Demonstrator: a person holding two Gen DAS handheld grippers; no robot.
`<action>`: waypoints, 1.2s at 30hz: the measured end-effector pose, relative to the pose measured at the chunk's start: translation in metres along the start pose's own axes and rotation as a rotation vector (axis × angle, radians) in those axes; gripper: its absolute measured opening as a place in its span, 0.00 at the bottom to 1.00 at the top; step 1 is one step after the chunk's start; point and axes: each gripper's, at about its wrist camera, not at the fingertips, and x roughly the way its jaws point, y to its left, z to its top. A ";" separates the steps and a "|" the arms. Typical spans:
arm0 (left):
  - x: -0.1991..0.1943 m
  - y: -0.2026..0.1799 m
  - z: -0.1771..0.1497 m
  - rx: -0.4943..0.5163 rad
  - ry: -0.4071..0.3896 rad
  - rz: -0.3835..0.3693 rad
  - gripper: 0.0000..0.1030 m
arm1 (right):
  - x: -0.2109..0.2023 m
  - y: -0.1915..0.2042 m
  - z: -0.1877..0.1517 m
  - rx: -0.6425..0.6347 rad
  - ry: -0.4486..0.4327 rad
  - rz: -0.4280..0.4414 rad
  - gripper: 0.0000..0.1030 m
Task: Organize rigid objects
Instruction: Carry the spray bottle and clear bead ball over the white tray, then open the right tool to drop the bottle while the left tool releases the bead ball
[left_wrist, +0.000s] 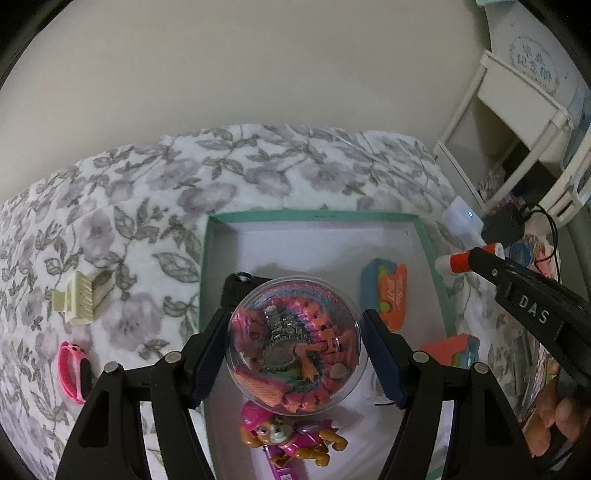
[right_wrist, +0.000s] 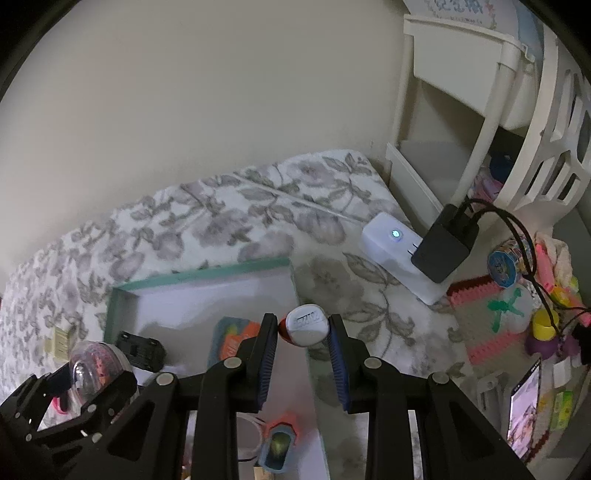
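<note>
White capital letters "DAS" are showing along the black arm of the right gripper (left_wrist: 461, 260), which is reaching in from the right side of the left wrist view. Up in the far corner, a pale board (left_wrist: 532, 62) is bearing a round blue wreath emblem with Chinese characters inside it, too soft to make out. Lettering is sitting on the grey end cap of the red and white tube (right_wrist: 306, 325), and on the orange foam toy (left_wrist: 384, 293), both unreadable.

Floral blanket (left_wrist: 155, 192) carries teal-rimmed box (left_wrist: 314, 216), cream comb (left_wrist: 79, 301), pink band (left_wrist: 72, 371), white charger (right_wrist: 391, 254).
</note>
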 end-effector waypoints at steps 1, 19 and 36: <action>0.001 -0.001 -0.001 0.003 0.004 -0.003 0.71 | 0.002 0.001 -0.001 -0.002 0.006 -0.002 0.29; 0.016 0.004 -0.003 -0.027 0.048 -0.015 0.71 | 0.009 0.034 -0.004 -0.098 0.047 0.068 0.29; -0.011 0.029 0.008 -0.090 -0.021 -0.033 0.83 | -0.021 0.045 0.006 -0.111 -0.023 0.107 0.31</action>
